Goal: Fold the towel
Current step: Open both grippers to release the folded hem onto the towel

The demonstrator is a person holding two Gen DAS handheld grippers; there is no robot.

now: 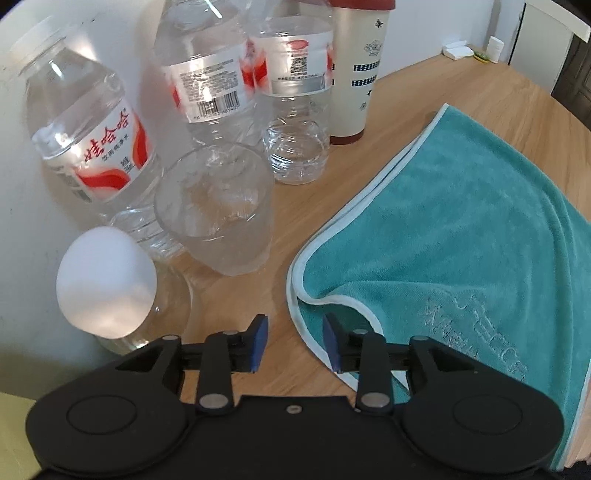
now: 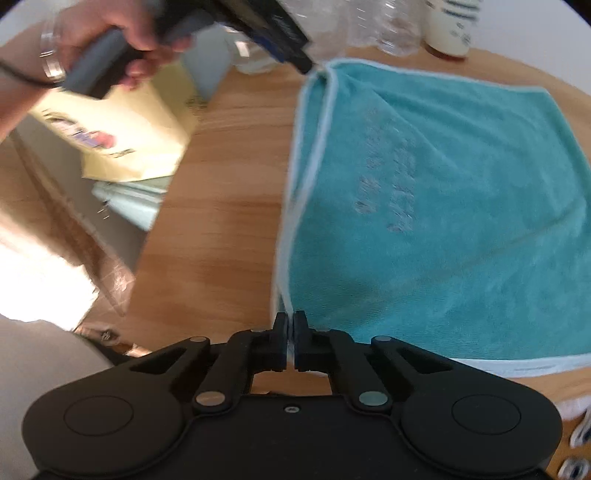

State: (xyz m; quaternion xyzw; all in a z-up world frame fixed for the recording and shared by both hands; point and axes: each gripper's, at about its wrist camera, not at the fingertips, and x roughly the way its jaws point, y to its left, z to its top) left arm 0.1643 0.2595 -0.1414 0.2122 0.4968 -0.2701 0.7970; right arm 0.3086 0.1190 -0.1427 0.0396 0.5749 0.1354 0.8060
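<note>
Left wrist view, claw: the left gripper (image 1: 294, 341) has its blue-padded fingers (image 1: 259, 343) spread apart with nothing between them, hanging over the table (image 1: 280, 236).
Towel against left claw: the corner of the teal towel (image 1: 461, 221) with its pale piping lies just under and beside the right-hand finger; whether that finger touches the cloth cannot be told.
Towel lie: doubled over on the wooden top, two piped edges stacked at the corner, stitched lettering on the upper layer.
Left of the claw: a white egg-shaped thing (image 1: 105, 282) sits on a clear base, just beside a glass (image 1: 216, 206).
Further back: three water bottles (image 1: 207, 70) stand in a cluster, and a cup with a red rim (image 1: 356, 70) stands behind them.
Right wrist view, claw: the right gripper (image 2: 290, 341) is clamped together on the near corner of the towel (image 2: 461, 192), the pale hem running between the pads.
Towel from this side: it spreads away from the claw across the table (image 2: 221, 206), the picture blurred.
Far corner: the left gripper (image 2: 288, 37), held in the person's hand (image 2: 122, 29), sits at the towel's far corner.
Beyond the table edge: a yellow packet (image 2: 129, 140) lies on a pale stack.
</note>
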